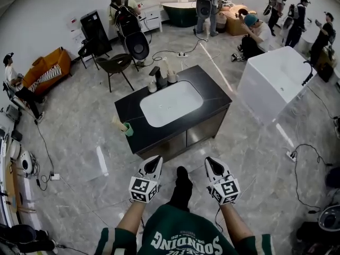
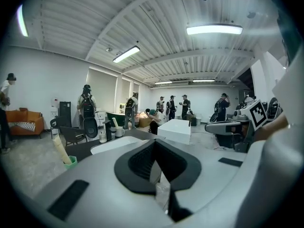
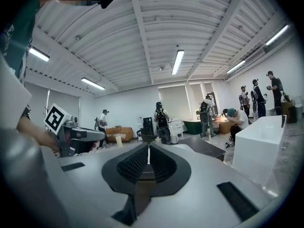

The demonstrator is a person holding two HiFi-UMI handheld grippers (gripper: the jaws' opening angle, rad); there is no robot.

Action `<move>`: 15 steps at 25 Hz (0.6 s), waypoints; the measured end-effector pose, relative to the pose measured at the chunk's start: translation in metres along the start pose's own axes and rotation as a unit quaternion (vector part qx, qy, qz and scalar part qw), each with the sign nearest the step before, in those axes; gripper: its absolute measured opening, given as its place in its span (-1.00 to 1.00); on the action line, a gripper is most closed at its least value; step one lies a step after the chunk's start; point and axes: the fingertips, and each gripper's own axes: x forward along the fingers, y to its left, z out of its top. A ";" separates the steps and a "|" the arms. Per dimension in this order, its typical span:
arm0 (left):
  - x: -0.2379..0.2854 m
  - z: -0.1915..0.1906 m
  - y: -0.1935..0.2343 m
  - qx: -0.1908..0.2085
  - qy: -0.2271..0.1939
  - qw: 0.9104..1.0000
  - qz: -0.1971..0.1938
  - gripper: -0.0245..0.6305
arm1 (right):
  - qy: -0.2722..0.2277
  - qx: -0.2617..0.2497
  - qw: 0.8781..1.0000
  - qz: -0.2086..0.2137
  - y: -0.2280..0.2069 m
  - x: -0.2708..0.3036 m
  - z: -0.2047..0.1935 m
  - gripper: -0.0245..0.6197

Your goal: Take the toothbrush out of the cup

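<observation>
The green cup (image 1: 129,130) stands on the front left corner of the black counter (image 1: 211,95). The toothbrush (image 1: 118,122) rises from it, and its long axis leans toward the counter's left edge. Both grippers hang before the counter's front side, well apart from the cup. The left gripper (image 1: 154,162) has its jaws pressed together with nothing between them, and the right gripper (image 1: 211,163) is clenched and empty too. The left one is nearer, with the cup ahead and to its left, so I judge it should reach first and must open.
</observation>
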 end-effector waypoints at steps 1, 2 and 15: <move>0.010 0.001 0.005 -0.001 0.000 1.000 0.001 -0.90 | 0.001 -0.001 1.000 0.001 -0.007 0.009 0.001 -0.79; 0.022 0.002 0.010 -0.003 0.000 1.000 0.002 -0.90 | 0.003 -0.002 1.000 0.003 -0.014 0.018 0.003 -0.79; 0.175 0.041 0.110 -0.020 0.010 0.999 0.024 -0.90 | 0.029 -0.012 0.999 0.031 -0.114 0.176 0.051 -0.79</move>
